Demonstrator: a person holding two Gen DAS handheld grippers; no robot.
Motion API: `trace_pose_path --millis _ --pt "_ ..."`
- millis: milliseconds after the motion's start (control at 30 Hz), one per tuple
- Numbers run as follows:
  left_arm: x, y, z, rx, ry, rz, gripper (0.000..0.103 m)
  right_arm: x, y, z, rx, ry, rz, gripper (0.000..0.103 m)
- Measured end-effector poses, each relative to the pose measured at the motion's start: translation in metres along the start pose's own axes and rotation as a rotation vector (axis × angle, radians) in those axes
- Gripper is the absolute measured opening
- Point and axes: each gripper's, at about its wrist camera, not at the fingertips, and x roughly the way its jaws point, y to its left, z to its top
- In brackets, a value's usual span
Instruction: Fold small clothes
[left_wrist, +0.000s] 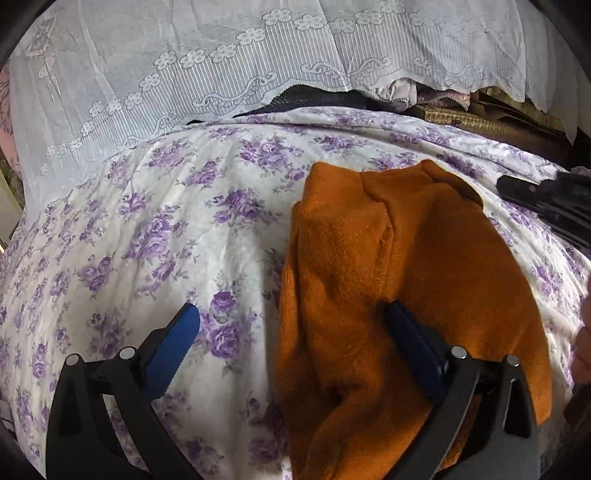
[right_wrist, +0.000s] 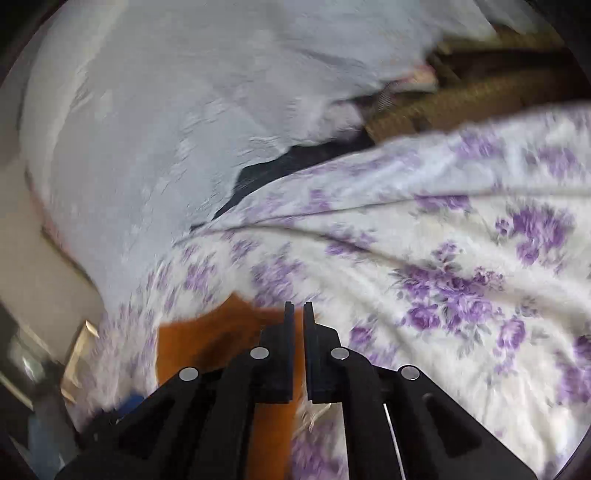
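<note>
Lying under the left gripper, orange garment on floral sheet.

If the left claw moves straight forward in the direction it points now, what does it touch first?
Most likely the floral bedsheet: the open left claw points along it, with the orange garment at its right finger. Depth is unclear.

Purple-floral bedspread w/ white lace cloth behind.

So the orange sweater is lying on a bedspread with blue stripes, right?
Not quite. The orange sweater does lie on a bedspread, but the bedspread is white with purple flowers, not blue stripes. The left wrist view shows it clearly.
</note>
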Motion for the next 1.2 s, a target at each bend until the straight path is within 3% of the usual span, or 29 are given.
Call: trace_pose_path --millis 133,200,267,367,433,500,567,633,767,833,900,967,1000,1100,1167,1200 --pt "0.000 -0.005 -0.001 0.027 -0.015 0.034 0.099 0.023 -0.001 -0.014 0.046 0.129 -0.001 0.006" --pt "0.000 -0.006 -0.002 0.032 -0.018 0.044 0.099 0.042 -0.001 -0.010 0.048 0.123 -0.059 0.006" --pt "0.001 -0.007 -0.002 0.033 -0.018 0.047 0.099 0.065 -0.012 0.000 0.081 0.137 -0.064 0.000" --pt "0.003 -0.005 -0.001 0.022 -0.011 0.039 0.099 0.083 -0.024 0.009 0.118 0.139 -0.038 0.000" --pt "0.004 -0.004 -0.001 0.017 -0.008 0.033 0.099 0.076 -0.028 0.010 0.130 0.091 -0.032 0.000" --pt "0.003 -0.004 -0.001 0.018 -0.011 0.034 0.099 0.048 -0.033 0.014 0.127 -0.032 -0.135 0.005" --pt "-0.001 -0.005 -0.001 0.027 -0.020 0.039 0.099 0.031 -0.028 0.016 0.128 -0.078 -0.089 0.005" --pt "-0.009 -0.004 0.001 0.028 -0.039 0.026 0.099 0.014 -0.008 0.010 0.057 -0.052 0.006 0.005" --pt "-0.018 0.005 0.003 -0.013 -0.060 -0.021 0.099 0.003 0.041 -0.020 -0.146 0.029 0.034 0.008" --pt "-0.006 0.003 0.001 -0.004 -0.010 0.002 0.099 0.015 0.048 -0.044 -0.196 0.128 -0.016 0.011" --pt "0.006 0.002 -0.002 0.000 0.026 0.002 0.099 0.019 0.050 -0.056 -0.271 0.104 -0.057 0.010" --pt "0.000 0.003 -0.002 -0.003 0.010 0.003 0.099 0.010 0.047 -0.053 -0.223 0.098 -0.061 0.008" --pt "-0.005 0.004 -0.004 -0.010 -0.005 0.008 0.099 -0.003 0.048 -0.056 -0.199 0.063 -0.073 0.012" --pt "-0.018 0.004 -0.011 -0.025 -0.027 0.008 0.099 -0.036 0.067 -0.075 -0.314 -0.004 -0.105 0.014" --pt "-0.022 0.002 -0.017 -0.022 -0.019 0.005 0.099 -0.045 0.077 -0.090 -0.358 -0.003 -0.110 0.021" --pt "-0.022 -0.001 -0.020 -0.014 -0.008 0.012 0.099 -0.042 0.076 -0.098 -0.369 0.040 -0.129 0.025"
